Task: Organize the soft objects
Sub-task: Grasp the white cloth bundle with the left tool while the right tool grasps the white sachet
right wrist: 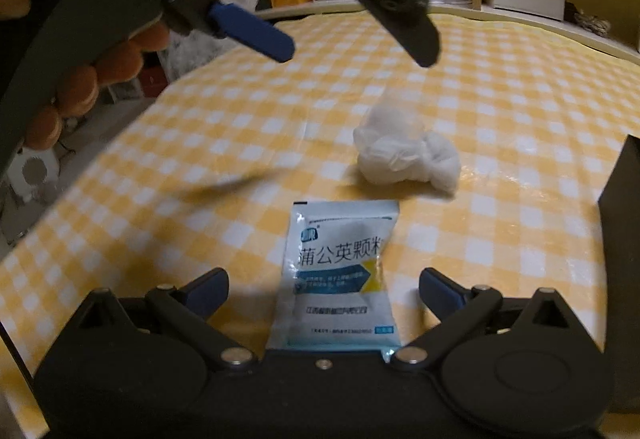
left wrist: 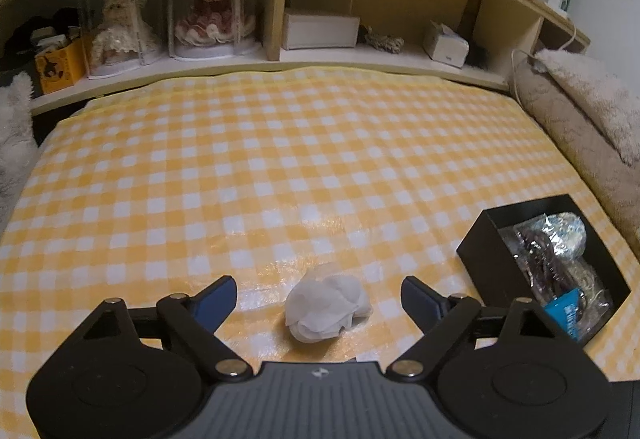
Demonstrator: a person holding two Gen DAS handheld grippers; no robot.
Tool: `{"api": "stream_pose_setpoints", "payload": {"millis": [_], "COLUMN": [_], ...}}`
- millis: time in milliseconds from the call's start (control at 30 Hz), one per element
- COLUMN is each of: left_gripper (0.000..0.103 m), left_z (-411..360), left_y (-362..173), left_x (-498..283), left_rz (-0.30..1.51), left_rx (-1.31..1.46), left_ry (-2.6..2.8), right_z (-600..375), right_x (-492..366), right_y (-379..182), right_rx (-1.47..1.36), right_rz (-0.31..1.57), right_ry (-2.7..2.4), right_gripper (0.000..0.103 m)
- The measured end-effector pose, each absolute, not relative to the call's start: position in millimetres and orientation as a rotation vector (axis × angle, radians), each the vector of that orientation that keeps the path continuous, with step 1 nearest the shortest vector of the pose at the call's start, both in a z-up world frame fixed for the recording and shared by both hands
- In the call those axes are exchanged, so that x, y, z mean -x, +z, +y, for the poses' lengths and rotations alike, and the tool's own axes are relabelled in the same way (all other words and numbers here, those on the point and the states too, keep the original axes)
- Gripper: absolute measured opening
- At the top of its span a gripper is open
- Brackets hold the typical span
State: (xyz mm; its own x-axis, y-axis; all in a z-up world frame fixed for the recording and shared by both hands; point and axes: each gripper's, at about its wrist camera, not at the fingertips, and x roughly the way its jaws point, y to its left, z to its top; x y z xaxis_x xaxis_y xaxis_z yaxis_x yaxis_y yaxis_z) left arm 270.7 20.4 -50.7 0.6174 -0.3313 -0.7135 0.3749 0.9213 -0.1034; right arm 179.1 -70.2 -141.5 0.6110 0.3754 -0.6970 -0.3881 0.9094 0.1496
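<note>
A crumpled white tissue wad [left wrist: 326,302] lies on the yellow checked cloth [left wrist: 280,167], between the wide-apart fingers of my left gripper [left wrist: 318,297], which is open and touches nothing. In the right wrist view the same wad [right wrist: 404,153] lies further off, and a white and blue sachet [right wrist: 340,271] lies flat between the spread fingers of my right gripper [right wrist: 324,289], also open. The left gripper [right wrist: 352,39] hangs above the wad there, held by a hand [right wrist: 96,79].
A black open box [left wrist: 560,263] with several plastic-wrapped items stands at the right; its wall [right wrist: 620,207] shows at the right edge. A headboard shelf [left wrist: 280,55] holds dolls in clear cases and boxes. A beige blanket [left wrist: 580,119] lies right.
</note>
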Motion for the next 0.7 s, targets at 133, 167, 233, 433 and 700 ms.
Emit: {"api": "stream_pose_setpoints", "payload": {"millis": [133,167,233,433,700], "left_gripper": [0.083,0.083,0.081,0.081,0.041], "left_z": [12,9,3,-11,-7], "left_y": [-64,-68,-74,-90,-102], "left_x": [-278,-279,-281,-283,-291], "left_rz": [0.830,0.833,0.837,0.841,0.870], "left_rx": [-0.076,-0.084,-0.108,-0.176,-0.142], "left_ry": [-0.440,-0.443,-0.447,-0.447,-0.407], "right_z": [-61,-62,-65,-75,-87], "right_x": [-182,-181,-180,-178,-174], "right_y": [-148,-148,-147,-138,-129], "right_rx": [0.095,0.106,0.118,0.123,0.092], "right_rz": [0.785,0.778,0.774,0.789,0.814], "right_ry": [0.431,0.436,0.441,0.453,0.456], "right_gripper": [0.099,0.098,0.089,0.059,0.042]}}
